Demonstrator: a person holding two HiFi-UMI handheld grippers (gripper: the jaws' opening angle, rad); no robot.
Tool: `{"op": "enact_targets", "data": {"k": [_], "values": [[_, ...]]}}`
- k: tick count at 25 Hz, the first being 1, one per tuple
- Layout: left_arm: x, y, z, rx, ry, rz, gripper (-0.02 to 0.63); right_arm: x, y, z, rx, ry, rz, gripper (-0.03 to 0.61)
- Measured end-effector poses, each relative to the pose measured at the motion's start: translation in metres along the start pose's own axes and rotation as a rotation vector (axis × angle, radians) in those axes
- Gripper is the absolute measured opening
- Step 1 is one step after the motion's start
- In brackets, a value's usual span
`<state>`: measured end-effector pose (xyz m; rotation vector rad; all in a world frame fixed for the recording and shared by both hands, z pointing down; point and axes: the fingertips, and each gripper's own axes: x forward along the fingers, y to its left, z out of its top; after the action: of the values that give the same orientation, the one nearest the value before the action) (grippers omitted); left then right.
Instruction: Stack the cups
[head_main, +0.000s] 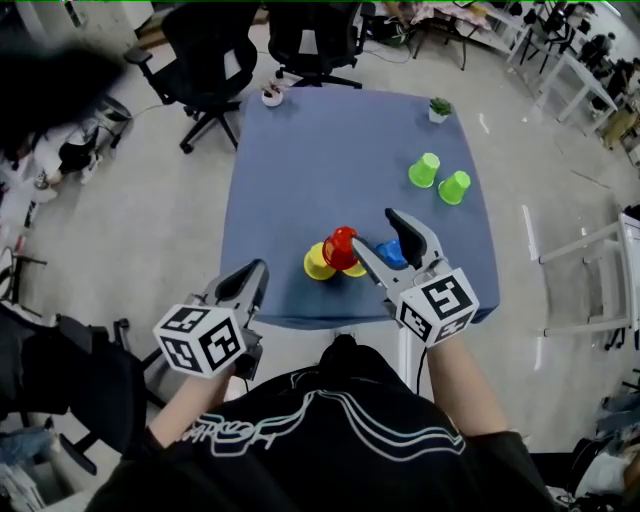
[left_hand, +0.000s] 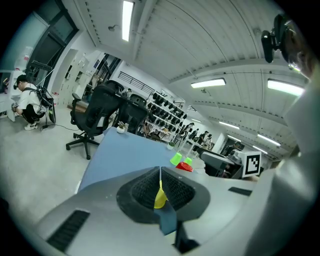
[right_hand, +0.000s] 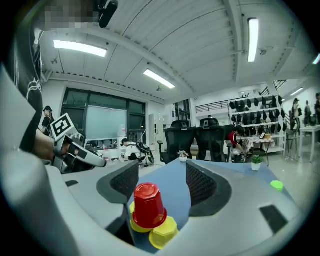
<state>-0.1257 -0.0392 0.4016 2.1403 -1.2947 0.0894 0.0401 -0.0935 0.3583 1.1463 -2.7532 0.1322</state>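
An upturned red cup (head_main: 341, 247) sits on one of two touching yellow cups (head_main: 318, 265). A blue cup (head_main: 391, 254) stands just beside them, and two upturned green cups (head_main: 425, 170) stand well apart.

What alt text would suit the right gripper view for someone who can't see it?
An upside-down red cup stacked on a yellow cup stands untouched between the open jaws of the right tool, on a blue table. A second yellow cup sits beside them; office chairs stand behind.

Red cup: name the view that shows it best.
Right gripper view: the red cup stands close and whole, upside down. Head view shows it small, from above; left gripper view, just a red sliver far off.
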Motion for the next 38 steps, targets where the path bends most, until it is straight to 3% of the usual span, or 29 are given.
{"op": "enact_targets", "data": {"k": [13,28,38], "values": [[0.056,-0.014,0.034,0.01,-0.016,0.009,0.031,-0.019,-0.131,0.001,-0.01,0.072,-0.26,0.295],[0.111,0.01,0.043,-0.023,-0.001,0.075,0.031,0.016,-0.247,-0.069,0.085,0.219,-0.499,0.295],[0.13,0.029,0.045,-0.036,0.007,0.112,0.031,0.042,-0.296,-0.11,0.114,0.306,-0.627,0.295]]}}
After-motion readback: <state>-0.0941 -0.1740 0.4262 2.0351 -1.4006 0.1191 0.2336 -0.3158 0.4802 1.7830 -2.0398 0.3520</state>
